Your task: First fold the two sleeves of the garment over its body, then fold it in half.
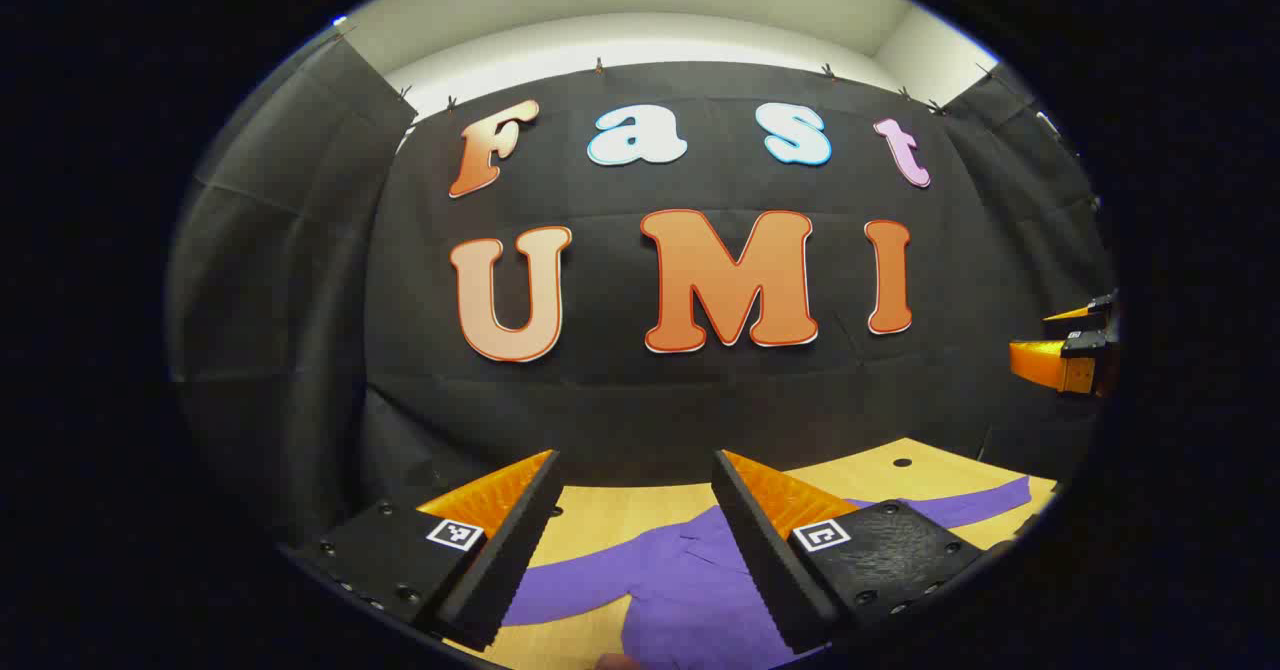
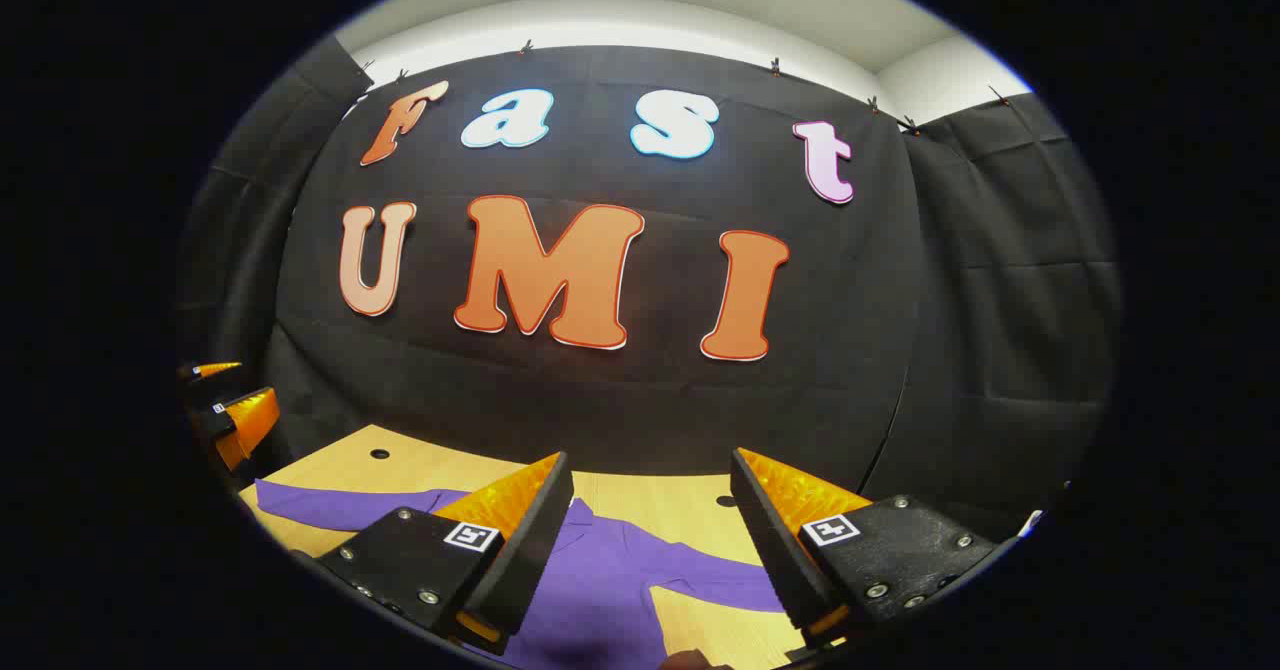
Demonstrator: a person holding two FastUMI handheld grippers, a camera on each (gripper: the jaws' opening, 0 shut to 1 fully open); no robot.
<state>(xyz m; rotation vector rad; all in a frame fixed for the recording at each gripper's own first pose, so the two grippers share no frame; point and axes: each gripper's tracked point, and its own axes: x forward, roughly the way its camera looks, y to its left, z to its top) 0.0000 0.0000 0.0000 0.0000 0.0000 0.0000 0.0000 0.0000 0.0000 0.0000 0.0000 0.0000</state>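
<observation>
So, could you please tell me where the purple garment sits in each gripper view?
Left gripper view: purple garment at bottom centre, between the left gripper fingers, one sleeve running right.
Right gripper view: it lies at bottom centre-left, one sleeve reaching left.
Shared landmark: the wooden table.

From my end this looks like a recording booth, not a home: black cloth [image 1: 300,250] clipped up on all sides, plain white wall [image 1: 640,0] above, light wooden tabletop [image 2: 640,510] with holes.
</observation>
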